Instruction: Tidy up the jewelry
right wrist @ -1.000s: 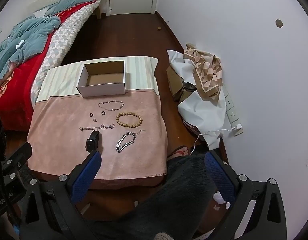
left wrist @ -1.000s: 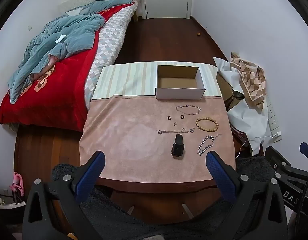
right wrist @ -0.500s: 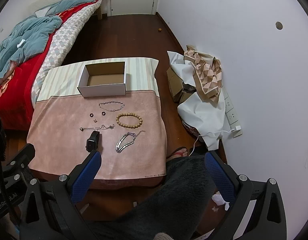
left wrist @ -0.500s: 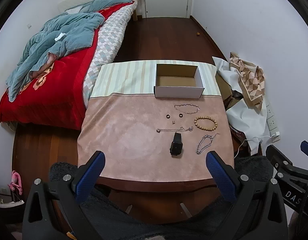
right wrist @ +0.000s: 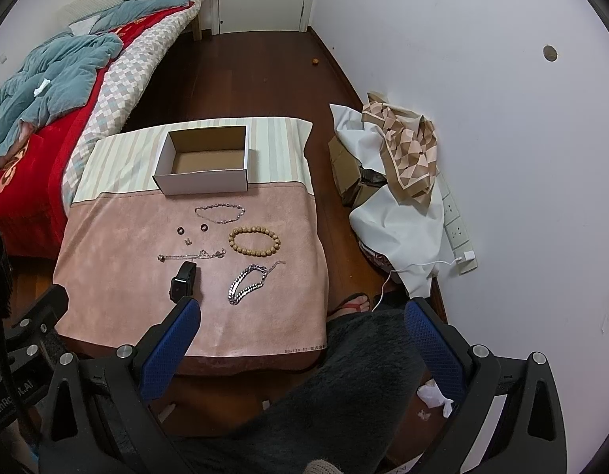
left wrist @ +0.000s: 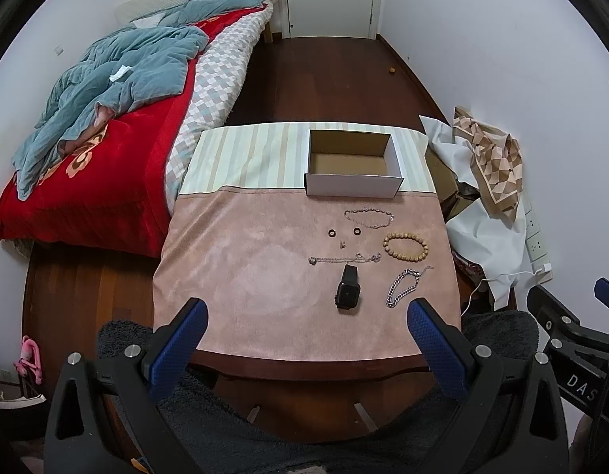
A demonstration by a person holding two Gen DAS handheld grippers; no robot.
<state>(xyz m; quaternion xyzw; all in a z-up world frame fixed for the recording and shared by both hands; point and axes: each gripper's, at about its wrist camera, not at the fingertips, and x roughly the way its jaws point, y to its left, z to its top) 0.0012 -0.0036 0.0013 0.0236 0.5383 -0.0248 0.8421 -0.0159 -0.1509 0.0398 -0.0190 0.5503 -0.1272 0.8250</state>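
Jewelry laid out on a pink-and-striped cloth over the tabletop [left wrist: 241, 276], none of it lifted. White cardboard box [left wrist: 353, 166], open-topped, sits at the far end on the striped band; brown floor of the box bare as far as visible.

On the pink part, nearest the box: thin silver chain bracelet [left wrist: 368, 216]. Just nearer and to the left, two small dark rings [left wrist: 332, 232] side by side, apart from each other, with a tiny silver piece [left wrist: 342, 243] just below them; too small to tell what it is. Wooden bead bracelet [left wrist: 405, 245] to the right, lying flat in a closed loop. Thin silver necklace [left wrist: 344, 259] stretched sideways across the middle. Black smartwatch [left wrist: 348, 286] just nearer than that, top of its strap almost at the necklace. Heavy silver link chain [left wrist: 403, 287] to the right of the watch, folded on itself.

Left gripper [left wrist: 304, 322] hangs over the near edge of the tabletop, blue-padded fingers [left wrist: 178, 345] spread wide, nothing between them. Right gripper [right wrist: 302, 324] off the right near corner, fingers [right wrist: 170, 341] likewise released and empty; its left finger overlaps the watch's lower end in the right wrist view, contact unclear.

Bed [left wrist: 91, 173] with red cover and teal quilt alongside on the left. Heap of white and patterned cloth [left wrist: 486, 166] against the right wall. Dark fleecy fabric [right wrist: 344, 395] fills the foreground under both grippers.
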